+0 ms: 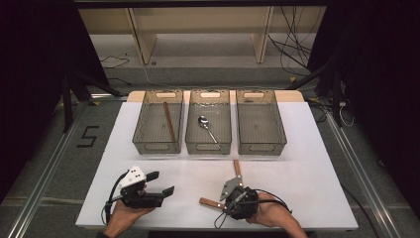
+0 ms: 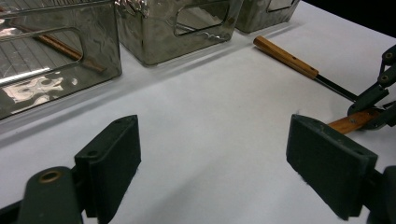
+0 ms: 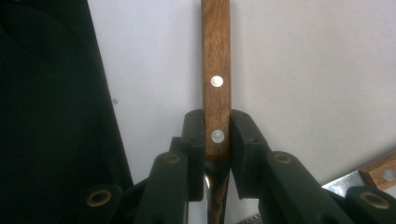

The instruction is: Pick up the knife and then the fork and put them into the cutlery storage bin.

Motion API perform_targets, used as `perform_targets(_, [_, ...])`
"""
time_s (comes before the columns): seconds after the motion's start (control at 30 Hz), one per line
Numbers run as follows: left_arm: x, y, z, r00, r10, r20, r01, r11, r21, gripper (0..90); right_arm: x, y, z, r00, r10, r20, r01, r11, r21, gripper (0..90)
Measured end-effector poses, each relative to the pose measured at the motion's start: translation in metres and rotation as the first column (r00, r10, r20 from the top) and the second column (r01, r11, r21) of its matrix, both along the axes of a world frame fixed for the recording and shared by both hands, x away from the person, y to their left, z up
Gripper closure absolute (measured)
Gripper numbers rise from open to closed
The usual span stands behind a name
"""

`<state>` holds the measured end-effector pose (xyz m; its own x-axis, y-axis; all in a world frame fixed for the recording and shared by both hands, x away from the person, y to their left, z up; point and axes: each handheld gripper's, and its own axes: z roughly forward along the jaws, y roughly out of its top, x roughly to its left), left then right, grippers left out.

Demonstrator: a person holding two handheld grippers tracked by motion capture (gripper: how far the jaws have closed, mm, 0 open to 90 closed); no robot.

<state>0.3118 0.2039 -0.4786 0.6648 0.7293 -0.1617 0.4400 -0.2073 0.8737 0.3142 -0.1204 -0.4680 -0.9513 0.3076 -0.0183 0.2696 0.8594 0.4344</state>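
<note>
My right gripper [image 1: 221, 203] [image 3: 217, 126] is shut on the wooden handle of a utensil [image 1: 210, 203] [image 3: 216, 60] that lies flat on the white table [image 1: 297, 188]. The handle has two rivets and sticks out past the jaws; its metal part runs back under the gripper. A second wooden-handled knife [image 1: 237, 168] [image 2: 285, 57] [image 3: 380, 172] lies just beyond, with its blade reaching under that gripper. My left gripper [image 1: 162, 182] [image 2: 219, 158] hovers at the front left, open, with bare table between its jaws.
Three clear bins stand in a row at the back. The left bin [image 1: 156, 147] holds a long wooden-handled piece [image 1: 170, 121], the middle bin [image 1: 208, 147] a metal spoon [image 1: 207, 126], and the right bin [image 1: 261, 148] shows nothing inside.
</note>
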Motion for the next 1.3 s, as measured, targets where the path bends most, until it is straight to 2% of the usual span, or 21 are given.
perform_targets(0.13, [-0.001, 0.000, 0.000, 0.9999, 0.006, 0.009, -0.006, 1.0000, -0.005, 17.5, 0.004, -0.005, 0.006, 0.9989, -0.028, -0.039, 0.030, 0.998, 0.062, 77.7])
perform_targets(0.27, [-0.001, 0.000, 0.000, 0.9998, 0.009, 0.017, -0.009, 0.9999, -0.007, 17.5, 0.011, -0.014, 0.016, 0.9963, -0.062, -0.059, 0.070, 0.988, 0.136, 77.7])
perform_targets(0.33, [-0.001, 0.000, 0.000, 0.9998, 0.009, 0.019, -0.009, 0.9999, -0.009, 17.5, 0.014, -0.019, 0.022, 0.9935, -0.091, -0.068, 0.103, 0.977, 0.187, 77.7])
perform_targets(0.43, [-0.001, 0.000, 0.000, 0.9997, 0.009, 0.023, -0.008, 0.9999, -0.011, 17.5, 0.020, -0.027, 0.030, 0.9896, -0.135, -0.048, 0.143, 0.961, 0.235, 77.7])
perform_targets(0.5, [-0.001, 0.000, 0.000, 0.9997, 0.009, 0.023, -0.009, 0.9997, -0.022, 17.5, 0.025, -0.031, 0.035, 0.9865, -0.161, -0.033, 0.163, 0.946, 0.279, 77.6])
perform_targets(0.57, [-0.002, 0.000, 0.000, 0.9997, 0.012, 0.023, -0.011, 0.9996, -0.028, 17.5, 0.029, -0.034, 0.041, 0.9796, -0.196, -0.044, 0.200, 0.928, 0.315, 77.6])
perform_targets(0.73, [-0.002, 0.001, 0.000, 0.9994, 0.016, 0.029, -0.015, 0.9993, -0.033, 17.5, 0.042, -0.041, 0.054, 0.9648, -0.261, -0.032, 0.254, 0.896, 0.363, 77.6])
perform_targets(0.83, [-0.002, 0.001, 0.000, 0.9993, 0.020, 0.030, -0.019, 0.9991, -0.037, 17.5, 0.052, -0.045, 0.061, 0.9510, -0.307, -0.040, 0.298, 0.873, 0.387, 77.6])
perform_targets(0.97, [-0.002, 0.000, 0.000, 0.9994, 0.018, 0.028, -0.017, 0.9992, -0.035, 17.5, 0.070, -0.053, 0.070, 0.9282, -0.370, -0.042, 0.353, 0.839, 0.414, 77.6])
perform_targets(1.07, [-0.002, -0.002, -0.001, 0.9994, 0.016, 0.031, -0.015, 0.9992, -0.036, 17.5, 0.084, -0.059, 0.077, 0.9037, -0.425, -0.047, 0.403, 0.809, 0.428, 77.6])
perform_targets(1.13, [-0.003, -0.002, -0.001, 0.9994, 0.008, 0.033, -0.007, 0.9997, -0.022, 17.5, 0.092, -0.062, 0.082, 0.8904, -0.453, -0.041, 0.424, 0.794, 0.435, 77.6])
perform_targets(1.2, [-0.003, -0.003, -0.001, 0.9994, 0.009, 0.032, -0.008, 0.9998, -0.021, 17.5, 0.099, -0.065, 0.087, 0.8752, -0.482, -0.036, 0.445, 0.775, 0.449, 77.6])
perform_targets(1.3, [-0.003, -0.002, -0.001, 0.9993, 0.013, 0.036, -0.012, 0.9996, -0.024, 17.5, 0.109, -0.067, 0.094, 0.8588, -0.511, -0.030, 0.466, 0.756, 0.459, 77.6])
